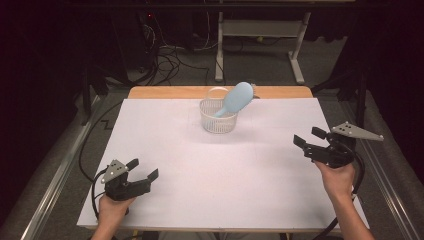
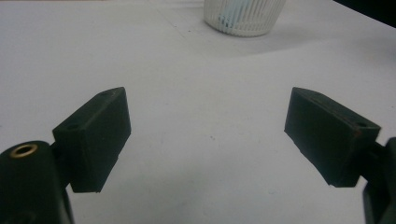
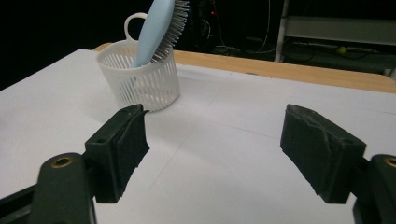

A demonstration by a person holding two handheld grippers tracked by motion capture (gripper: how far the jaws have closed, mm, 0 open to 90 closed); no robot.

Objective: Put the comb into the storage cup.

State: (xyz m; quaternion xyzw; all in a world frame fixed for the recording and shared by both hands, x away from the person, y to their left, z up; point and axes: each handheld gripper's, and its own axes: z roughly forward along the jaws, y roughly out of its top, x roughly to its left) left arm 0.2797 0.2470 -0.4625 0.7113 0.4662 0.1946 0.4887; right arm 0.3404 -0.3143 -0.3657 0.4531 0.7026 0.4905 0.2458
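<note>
Both hands rest low, left gripper (image 1: 141,169) and right gripper (image 1: 309,137) with fingers spread wide.

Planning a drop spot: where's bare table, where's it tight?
Free: the whole white table between the left tool and right tool, both open and empty, and the strips left and right of the white basket. Crowded only at far centre, where the blue hairbrush leans out over the basket's rim.

Dim room, grey floor (image 1: 260,67), perhaps a desk frame (image 1: 260,30) behind.
</note>
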